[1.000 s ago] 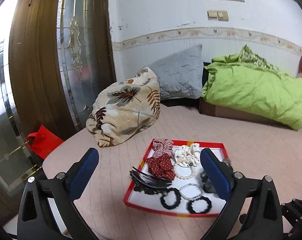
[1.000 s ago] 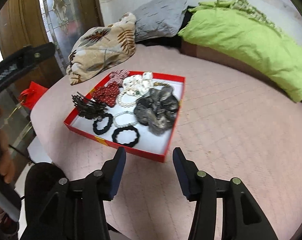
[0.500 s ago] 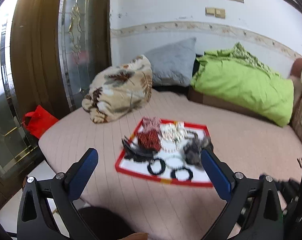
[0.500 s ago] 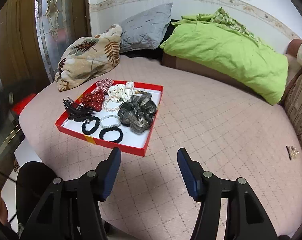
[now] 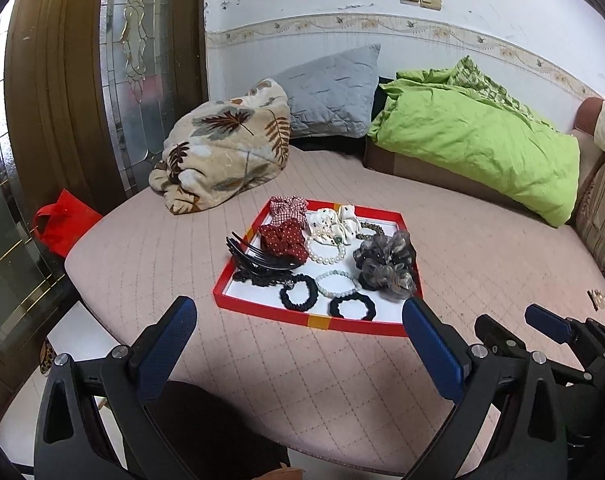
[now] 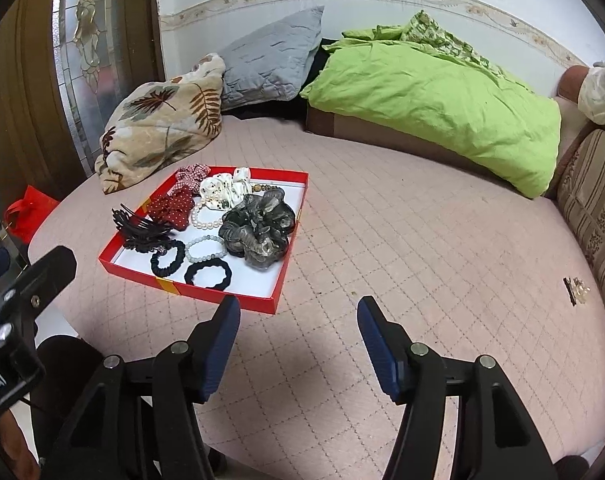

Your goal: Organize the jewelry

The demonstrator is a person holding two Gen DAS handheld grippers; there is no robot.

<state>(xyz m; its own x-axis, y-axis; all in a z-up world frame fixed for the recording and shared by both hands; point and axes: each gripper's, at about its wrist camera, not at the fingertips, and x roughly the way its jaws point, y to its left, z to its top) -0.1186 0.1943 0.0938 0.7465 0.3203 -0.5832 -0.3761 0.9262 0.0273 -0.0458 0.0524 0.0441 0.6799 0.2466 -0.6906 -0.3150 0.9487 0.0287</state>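
Bed (image 5: 342, 380): a pink quilted surface that fills the lower part of both views and carries everything below.
Green duvet (image 6: 442, 92): bunched at the far side of the bed, against the wall.
Leaf-print blanket (image 5: 222, 156): rolled up at the far left corner, beside a grey pillow (image 5: 334, 96).
Tray (image 5: 270, 312): red-rimmed with a white floor, lying flat on the bed ahead of both tools; all the jewellery and hair pieces sit inside it, except that the black comb overhangs its left rim.
Left tool (image 5: 298, 340): blue-padded fingers spread wide apart, holding nothing, hovering over the bed just short of the tray's near rim.
Right tool (image 6: 298, 340): fingers apart, holding nothing, over bare quilt to the right of the tray's near corner.
Grey scrunchie (image 6: 258, 228): the bulkiest piece, on the right side of the tray.
Red dotted scrunchie (image 5: 282, 240): left of centre, with a checked one (image 5: 288, 208) behind it.
White scrunchie (image 5: 334, 220): at the far middle, touching the pearl bracelet.
Black comb (image 5: 258, 260): at the left rim, its teeth pointing outward.
Black hair ties (image 5: 352, 306): two, side by side along the near rim.
Pearl bracelet (image 5: 326, 252): centre of the tray.
Pale bead bracelet (image 5: 338, 284): between the pearls and the hair ties.
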